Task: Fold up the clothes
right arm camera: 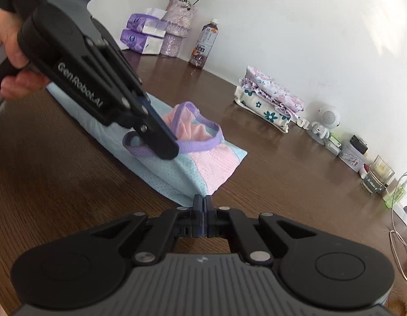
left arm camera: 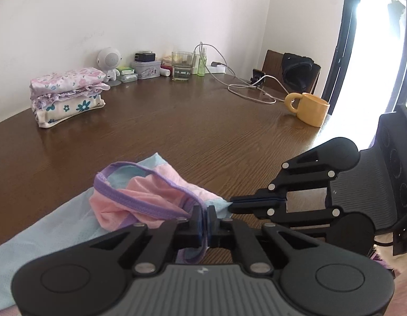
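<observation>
The left gripper (left arm camera: 205,214) is squeezed tight on the purple stretchy band (right arm camera: 200,144) of the small top (left arm camera: 140,197), and a hand (right arm camera: 11,52) holds it tilted down from the left. The right gripper (right arm camera: 202,205) is squeezed tight on the near corner of the same top, low by the table (left arm camera: 203,131). The top is thin, soft cloth with tiny holes, pink and light blue, lying half bunched on the near part of the smooth brown wood, well apart from the neat pile of flowery folded clothes (left arm camera: 68,96) by the far wall.
</observation>
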`<state>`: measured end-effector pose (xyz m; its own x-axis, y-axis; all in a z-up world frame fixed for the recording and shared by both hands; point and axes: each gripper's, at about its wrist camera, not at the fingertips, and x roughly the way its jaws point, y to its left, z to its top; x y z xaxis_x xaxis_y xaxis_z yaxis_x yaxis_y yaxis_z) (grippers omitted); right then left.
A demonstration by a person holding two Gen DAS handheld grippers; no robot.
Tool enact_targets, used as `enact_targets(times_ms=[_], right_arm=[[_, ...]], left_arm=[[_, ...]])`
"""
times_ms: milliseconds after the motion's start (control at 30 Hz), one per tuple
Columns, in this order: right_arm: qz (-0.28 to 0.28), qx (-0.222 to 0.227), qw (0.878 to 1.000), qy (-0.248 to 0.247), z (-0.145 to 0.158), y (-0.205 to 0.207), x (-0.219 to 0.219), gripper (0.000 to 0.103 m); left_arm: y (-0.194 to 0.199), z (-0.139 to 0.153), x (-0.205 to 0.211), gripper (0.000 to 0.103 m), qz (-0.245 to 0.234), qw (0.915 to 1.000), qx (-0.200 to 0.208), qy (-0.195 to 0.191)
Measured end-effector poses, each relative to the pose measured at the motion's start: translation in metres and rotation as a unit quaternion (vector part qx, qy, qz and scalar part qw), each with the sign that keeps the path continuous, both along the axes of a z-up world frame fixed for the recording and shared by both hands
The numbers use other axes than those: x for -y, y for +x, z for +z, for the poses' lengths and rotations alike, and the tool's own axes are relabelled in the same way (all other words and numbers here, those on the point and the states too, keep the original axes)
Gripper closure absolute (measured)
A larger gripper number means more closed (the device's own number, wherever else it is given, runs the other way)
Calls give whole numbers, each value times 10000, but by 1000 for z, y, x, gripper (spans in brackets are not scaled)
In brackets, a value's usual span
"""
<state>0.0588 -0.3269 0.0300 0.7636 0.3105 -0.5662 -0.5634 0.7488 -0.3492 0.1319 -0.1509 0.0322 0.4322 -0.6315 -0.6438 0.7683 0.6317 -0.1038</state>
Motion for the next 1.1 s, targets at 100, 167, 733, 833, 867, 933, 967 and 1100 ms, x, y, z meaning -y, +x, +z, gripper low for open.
enact_targets(times_ms=[100, 167, 733, 833, 867, 933, 967, 1100], right_arm=[[-23, -187, 9994, 303, 2, 2, 7, 97], [-109, -359, 9966, 731, 7, 5, 18, 90], [-1529, -1759, 9015, 3648, -9, 92, 70, 62], [-1621, -1795, 8988, 3657, -13, 95, 62, 62], [-1648, -1798, 8963, 3703, -14, 95, 62, 62], [-1713, -1817, 8900, 3816, -15, 94, 62, 62], [-1740, -1833, 8865, 3875, -15, 94, 62, 62], [-1840, -1916, 8729, 4093, -18, 93, 64, 66]], left_arm=[[-2, -7, 3, 98, -45, 9998, 14, 194], [-5, -8, 3, 91, -50, 9997, 43, 219], [35, -17, -22, 78, 756, 9931, 792, 427], [39, -24, -26, 78, 695, 9951, 660, 239], [40, -26, -28, 78, 673, 9955, 632, 190], [42, -30, -33, 78, 673, 9965, 486, 12], [44, -31, -35, 78, 675, 9968, 418, -54], [47, -34, -41, 78, 709, 9969, 254, -234]])
